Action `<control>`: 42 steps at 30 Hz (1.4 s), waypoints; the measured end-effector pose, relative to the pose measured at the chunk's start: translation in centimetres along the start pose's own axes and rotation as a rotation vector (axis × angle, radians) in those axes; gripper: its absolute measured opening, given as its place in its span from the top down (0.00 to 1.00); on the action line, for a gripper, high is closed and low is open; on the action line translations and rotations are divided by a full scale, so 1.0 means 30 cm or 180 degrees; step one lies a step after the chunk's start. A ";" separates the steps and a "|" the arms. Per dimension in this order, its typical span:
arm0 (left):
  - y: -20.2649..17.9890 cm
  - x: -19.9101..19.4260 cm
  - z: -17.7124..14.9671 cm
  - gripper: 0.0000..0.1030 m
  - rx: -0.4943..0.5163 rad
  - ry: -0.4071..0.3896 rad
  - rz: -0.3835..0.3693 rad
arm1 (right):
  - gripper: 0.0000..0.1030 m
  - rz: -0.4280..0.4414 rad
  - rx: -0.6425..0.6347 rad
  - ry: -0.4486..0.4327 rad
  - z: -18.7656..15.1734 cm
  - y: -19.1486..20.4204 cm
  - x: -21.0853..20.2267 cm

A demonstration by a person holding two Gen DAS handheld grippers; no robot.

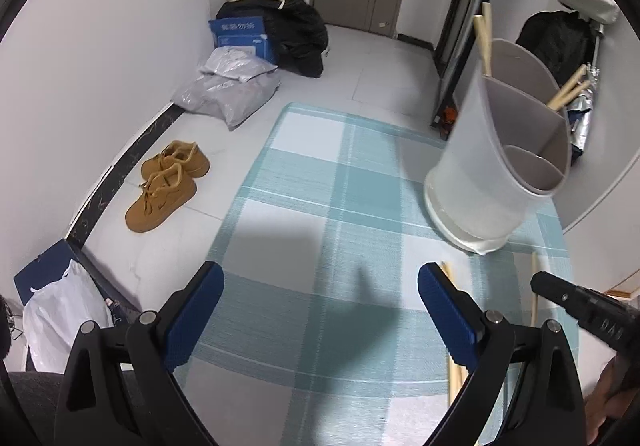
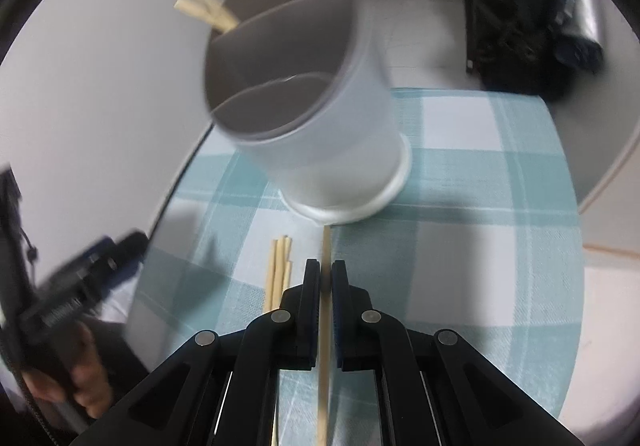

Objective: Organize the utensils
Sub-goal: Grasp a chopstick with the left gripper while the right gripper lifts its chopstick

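A pale grey utensil holder (image 2: 320, 126) with several compartments stands on the teal checked tablecloth (image 2: 460, 246). Wooden chopsticks (image 2: 204, 8) lean out of its far compartments. My right gripper (image 2: 326, 266) is shut on a single chopstick (image 2: 326, 242) that points toward the holder's base. Several loose chopsticks (image 2: 280, 266) lie just left of it. My left gripper (image 1: 320, 274) is open over bare cloth with nothing between its fingers. The holder (image 1: 496, 166) is to its far right, and the loose chopsticks (image 1: 450, 278) lie behind its right finger.
The table's left edge drops to a tiled floor with tan shoes (image 1: 168, 182), grey plastic bags (image 1: 232, 90), a blue box (image 1: 240, 34) and a white bag (image 1: 64, 318). A black bag (image 2: 520, 26) sits beyond the table. A hand (image 2: 80, 378) holds the left gripper.
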State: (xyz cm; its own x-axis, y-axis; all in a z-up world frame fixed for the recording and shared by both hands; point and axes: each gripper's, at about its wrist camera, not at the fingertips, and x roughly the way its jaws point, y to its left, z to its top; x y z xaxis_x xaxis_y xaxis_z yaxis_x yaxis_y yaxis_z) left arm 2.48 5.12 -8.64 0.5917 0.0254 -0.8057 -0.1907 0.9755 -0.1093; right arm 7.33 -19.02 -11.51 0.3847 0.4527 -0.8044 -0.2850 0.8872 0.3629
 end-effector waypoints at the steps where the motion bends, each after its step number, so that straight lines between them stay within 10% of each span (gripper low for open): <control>1: -0.008 -0.002 -0.005 0.08 0.0018 -0.0004 -0.0039 | 0.95 0.0025 0.0051 -0.0035 -0.003 -0.017 -0.017; 11: -0.108 0.073 -0.102 0.08 0.0413 0.0559 -0.0232 | 0.95 0.0453 0.0599 -0.0635 -0.045 -0.122 -0.117; 36: -0.182 0.174 -0.116 0.08 0.0850 0.0877 0.0024 | 0.95 0.0324 0.0584 -0.1155 -0.055 -0.156 -0.271; 42: -0.208 0.203 -0.070 0.29 0.0923 0.0870 -0.0017 | 0.95 0.0348 0.0590 -0.1133 -0.052 -0.156 -0.260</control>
State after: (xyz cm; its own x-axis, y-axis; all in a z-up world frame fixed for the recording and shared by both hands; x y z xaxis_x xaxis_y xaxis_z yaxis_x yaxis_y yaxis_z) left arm 5.64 -1.27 -14.09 0.3543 -0.0008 -0.9351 0.0640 0.9977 0.0234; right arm 4.28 -26.84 -7.67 0.6497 0.5191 -0.5553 -0.1907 0.8185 0.5419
